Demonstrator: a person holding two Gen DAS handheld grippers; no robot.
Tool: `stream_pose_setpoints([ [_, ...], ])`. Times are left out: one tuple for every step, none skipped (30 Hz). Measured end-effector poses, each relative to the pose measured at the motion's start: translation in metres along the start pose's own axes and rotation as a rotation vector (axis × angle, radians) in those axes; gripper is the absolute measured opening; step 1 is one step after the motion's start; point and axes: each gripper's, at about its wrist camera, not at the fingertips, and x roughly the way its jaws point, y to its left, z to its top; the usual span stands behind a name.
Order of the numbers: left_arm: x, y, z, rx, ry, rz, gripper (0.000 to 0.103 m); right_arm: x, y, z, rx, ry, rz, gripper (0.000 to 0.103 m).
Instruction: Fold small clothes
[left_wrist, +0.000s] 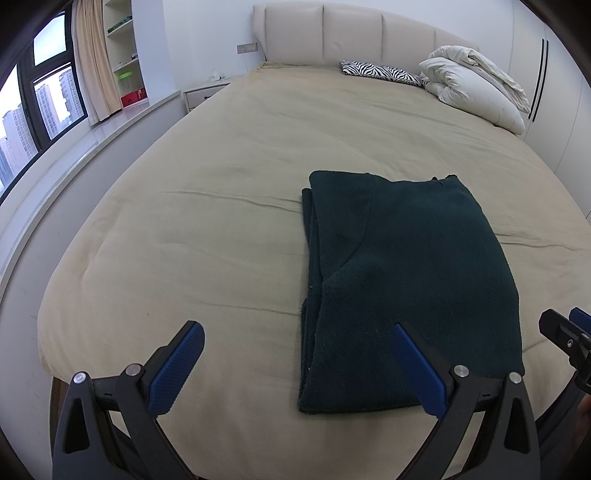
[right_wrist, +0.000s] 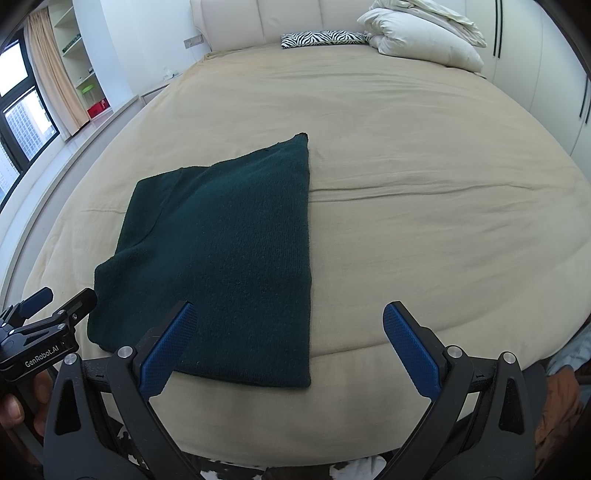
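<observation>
Sweater (left_wrist: 399, 280), dark green knit, lies folded into a tidy rectangle on the beige bedspread (left_wrist: 207, 206), close to the near edge of the bed, and nothing is touching it right now. Left gripper (left_wrist: 300, 349) hovers at the foot of the bed with its blue-padded fingers (left_wrist: 177, 369) spread wide apart, grasping nothing; one pad sits over the bare cover, the other lines up in front of the sweater's near left part. Over in the right wrist view, the right gripper (right_wrist: 287, 334) is likewise released, fingers splayed, one pad (right_wrist: 168, 347) over the garment's near edge and the other over plain bedspread. Stacked layers show along the sweater's left side, edges running fairly straight. Up at the head of the bed, a zebra-print cushion (left_wrist: 380, 72) rests just beside a heap of white bedding (left_wrist: 476, 85), well apart from the folded piece.
</observation>
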Motion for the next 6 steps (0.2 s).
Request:
stream_pose_setpoints([
  [0.0001, -0.0002, -0.0003, 0.000, 0.000, 0.001, 0.103, 0.0007, -0.0006, -0.0004, 0.000, 0.001, 0.001, 0.103],
  [-0.0001, 0.0000, -0.0001, 0.000, 0.001, 0.002, 0.103, 0.0008, -0.0006, -0.0008, 0.000, 0.001, 0.001, 0.103],
  [-0.0001, -0.0003, -0.0005, -0.001, 0.000, 0.003, 0.103, 0.0006, 0.0002, -0.0018, -0.001, 0.002, 0.001, 0.103],
  [0.0001, -0.0004, -0.0004, 0.000, 0.000, 0.002, 0.103, 0.0010, -0.0006, -0.0011, 0.000, 0.003, 0.001, 0.103],
  [-0.0001, -0.0006, -0.0006, 0.000, 0.001, 0.001, 0.103, 0.0012, -0.0009, -0.0014, 0.001, 0.004, 0.002, 0.103],
  [-0.0004, -0.0004, -0.0005, -0.001, 0.001, 0.000, 0.103, 0.0014, -0.0014, -0.0014, 0.002, 0.005, 0.003, 0.103],
])
